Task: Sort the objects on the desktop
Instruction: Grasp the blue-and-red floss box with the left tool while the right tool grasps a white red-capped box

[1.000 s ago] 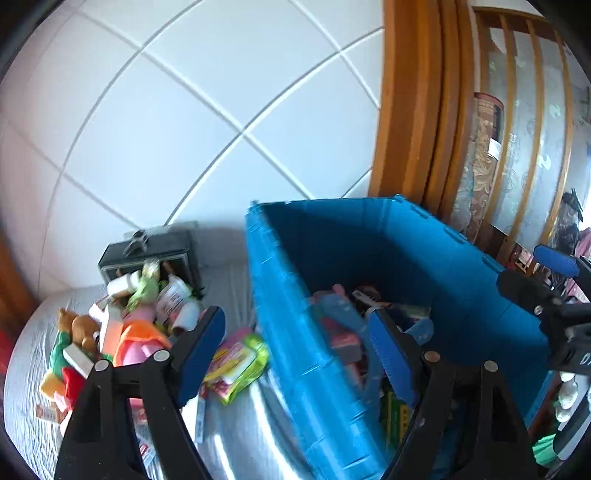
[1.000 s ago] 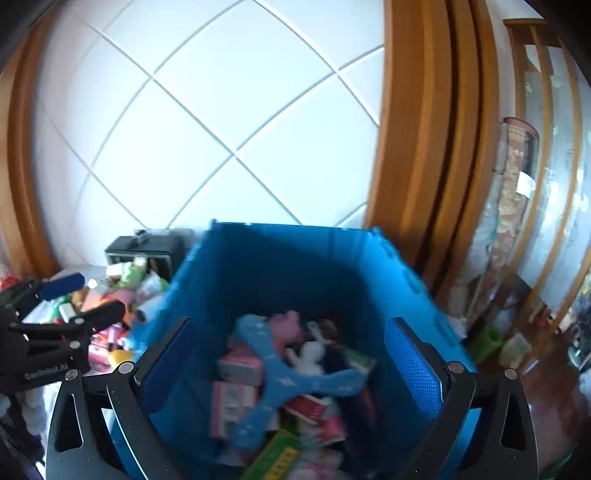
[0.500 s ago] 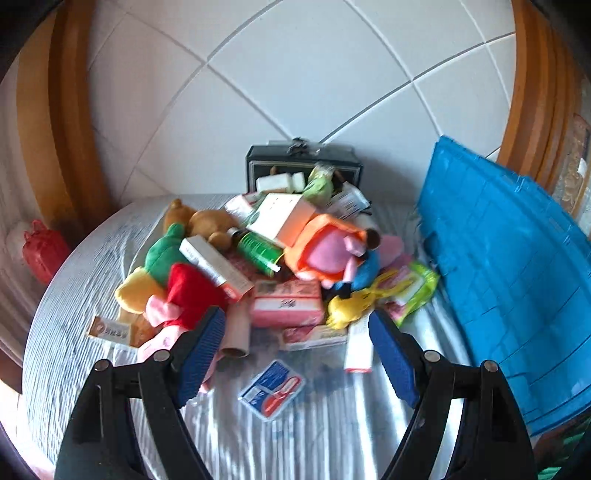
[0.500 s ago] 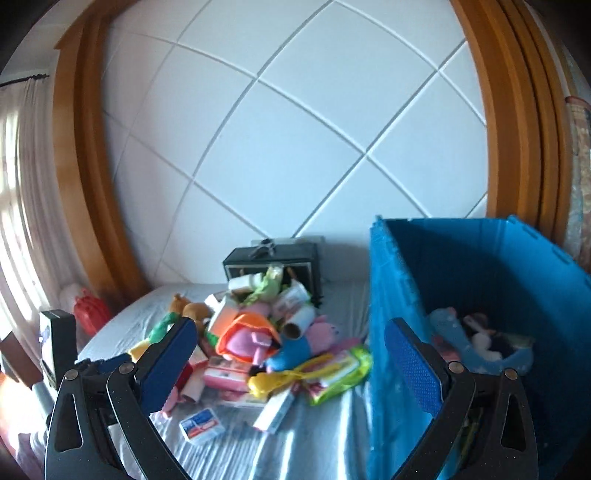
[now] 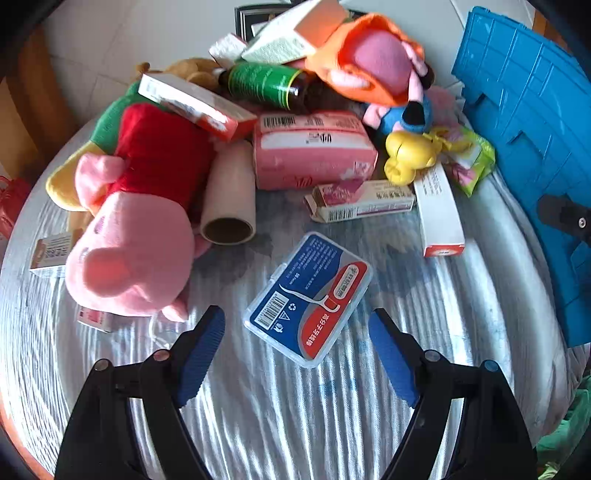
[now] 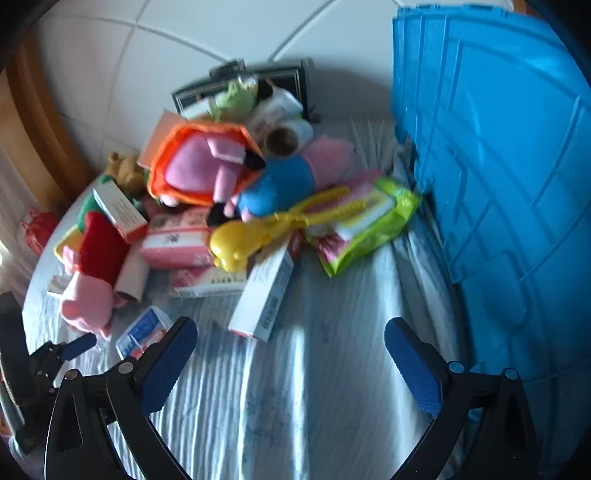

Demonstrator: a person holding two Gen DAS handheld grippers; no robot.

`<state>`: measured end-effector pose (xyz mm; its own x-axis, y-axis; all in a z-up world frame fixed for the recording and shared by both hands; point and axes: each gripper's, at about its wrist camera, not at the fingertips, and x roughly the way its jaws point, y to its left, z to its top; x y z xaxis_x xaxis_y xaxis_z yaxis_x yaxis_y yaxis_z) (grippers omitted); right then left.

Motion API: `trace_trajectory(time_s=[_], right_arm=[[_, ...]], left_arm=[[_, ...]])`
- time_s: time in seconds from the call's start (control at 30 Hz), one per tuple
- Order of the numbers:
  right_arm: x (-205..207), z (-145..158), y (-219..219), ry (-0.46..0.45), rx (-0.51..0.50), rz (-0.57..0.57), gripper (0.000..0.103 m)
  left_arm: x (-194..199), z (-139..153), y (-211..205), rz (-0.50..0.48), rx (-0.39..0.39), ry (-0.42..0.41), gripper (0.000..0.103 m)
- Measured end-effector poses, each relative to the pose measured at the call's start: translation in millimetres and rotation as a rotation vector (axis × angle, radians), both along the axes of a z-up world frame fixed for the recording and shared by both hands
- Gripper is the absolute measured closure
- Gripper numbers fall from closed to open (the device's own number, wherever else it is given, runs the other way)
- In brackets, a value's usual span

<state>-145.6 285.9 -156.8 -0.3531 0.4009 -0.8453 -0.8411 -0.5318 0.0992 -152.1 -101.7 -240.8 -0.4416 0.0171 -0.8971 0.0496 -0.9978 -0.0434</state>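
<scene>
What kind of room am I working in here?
Probably a home: a cloth-covered table piled with plush toys and household boxes, a blue storage crate beside it, a white tiled wall behind.

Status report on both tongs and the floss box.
Left tongs open above floss box. Right tongs open, empty, near white carton. Nothing blocking.

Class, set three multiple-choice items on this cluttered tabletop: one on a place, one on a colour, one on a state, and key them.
1. The flat floss-pick case lies:
A. inside the bin
B. on the table just ahead of the left tongs
C. on top of the toy pile

2. The storage bin is:
A. blue
B. red
C. grey

3. The right tongs are:
A. shut on a box
B. open, holding nothing
C. shut, empty

Key: B, the case sits on bare cloth before the tips; A, its wall is blue; B, the blue pads stand apart over cloth.
</scene>
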Motion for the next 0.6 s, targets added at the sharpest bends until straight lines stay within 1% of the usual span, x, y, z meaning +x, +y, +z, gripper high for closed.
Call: trace_trajectory(time_s=[0.1, 0.17, 0.2, 0.23, 0.3, 0.37, 0.4, 0.5, 0.57, 0.6], right_arm=[[-16, -36, 16, -0.085, -0.113, -0.013, 0.000], [-27, -52, 24, -0.112, -0.164, -0.016, 0.000], [-34, -58, 30, -0.130, -0.180, -0.021, 0.000], [-39, -61, 34, -0.139, -0.189, -0.024, 0.000], [-52, -68, 42, -0.161, -0.201, -0.027, 0.001], [-63, -75, 49, -0.188, -0.209, -0.034, 0.010], [-69, -78, 51, -0.201, -0.207, -0.031, 0.018], [-81, -85, 59, -0.229, -0.204, -0.032, 0.021], [-88, -91, 63, -0.253, -0.201, -0.029, 0.038], [-89, -94, 65, -0.260, -0.203, -0.031, 0.052]], left_arm=[[-15, -15, 1, -0.016, 0.004, -0.059, 0.023], [-24, -24, 4, -0.032, -0.008, -0.098, 0.023], [-28, -28, 5, -0.041, -0.005, -0.112, 0.024], [-32, -32, 6, -0.046, -0.003, -0.130, 0.028], [-38, -37, 7, -0.052, 0.000, -0.156, 0.030], [-42, -38, 7, -0.053, 0.001, -0.155, 0.031], [-44, -38, 8, -0.053, 0.002, -0.155, 0.031], [-51, -37, 9, -0.052, 0.003, -0.153, 0.031], [-54, -37, 10, -0.051, 0.004, -0.149, 0.031], [-55, -37, 10, -0.050, 0.005, -0.147, 0.031]])
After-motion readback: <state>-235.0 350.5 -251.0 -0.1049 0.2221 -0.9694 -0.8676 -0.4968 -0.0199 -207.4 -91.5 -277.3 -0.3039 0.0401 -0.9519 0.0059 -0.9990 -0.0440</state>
